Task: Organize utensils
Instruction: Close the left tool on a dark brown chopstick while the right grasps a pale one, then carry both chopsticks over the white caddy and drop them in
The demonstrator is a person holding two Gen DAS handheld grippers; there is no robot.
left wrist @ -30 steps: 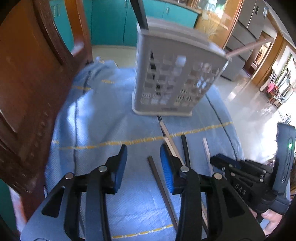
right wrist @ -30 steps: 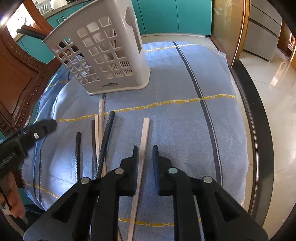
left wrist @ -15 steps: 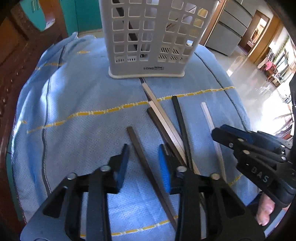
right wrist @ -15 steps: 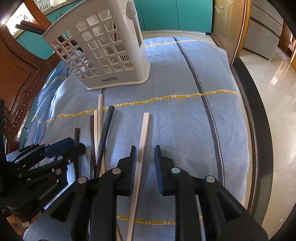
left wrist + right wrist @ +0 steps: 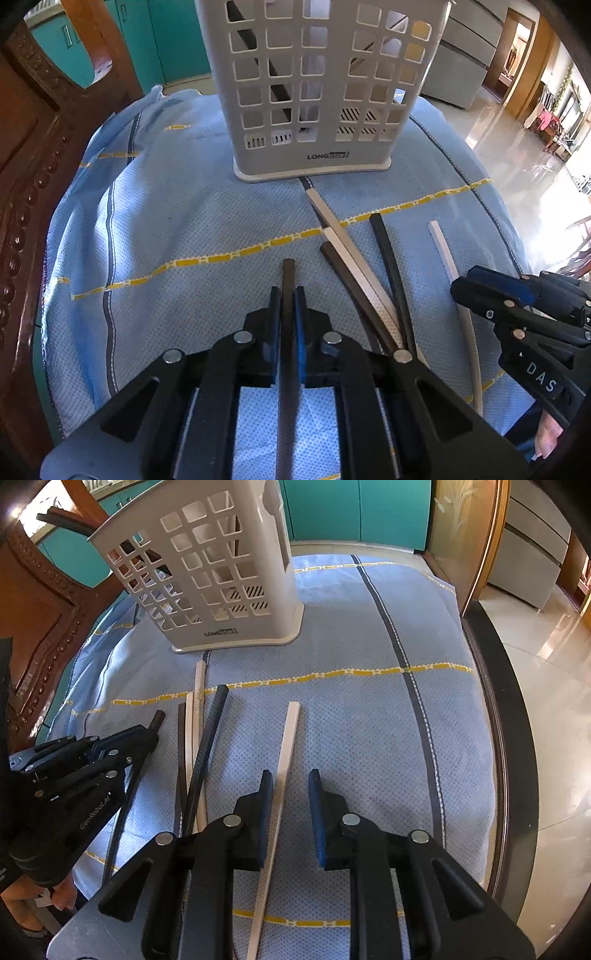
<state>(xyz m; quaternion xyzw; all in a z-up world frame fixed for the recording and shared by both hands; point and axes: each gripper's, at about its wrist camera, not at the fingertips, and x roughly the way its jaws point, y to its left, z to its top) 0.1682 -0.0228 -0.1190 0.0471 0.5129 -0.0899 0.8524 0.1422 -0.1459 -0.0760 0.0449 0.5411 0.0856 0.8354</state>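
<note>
Six chopsticks lie on the blue cloth (image 5: 177,229) that covers the table, as we count them: three dark, three pale. We see the left gripper (image 5: 287,295) with its jaws just closing, now pressed on the dark chopstick (image 5: 288,273) farthest left, whose tip pokes out ahead of the pads. A bundle of four (image 5: 369,273) fans out beside it, their near ends hidden under the gripper body. The pale chopstick (image 5: 288,738) lies apart, between the narrowly parted jaws of the right gripper (image 5: 291,779), just beside the left pad; we cannot tell whether it touches. The white basket (image 5: 317,162) stands upright beyond them, its top cut off; through the holes we make out one dark stick inside, the rest unclear.
</note>
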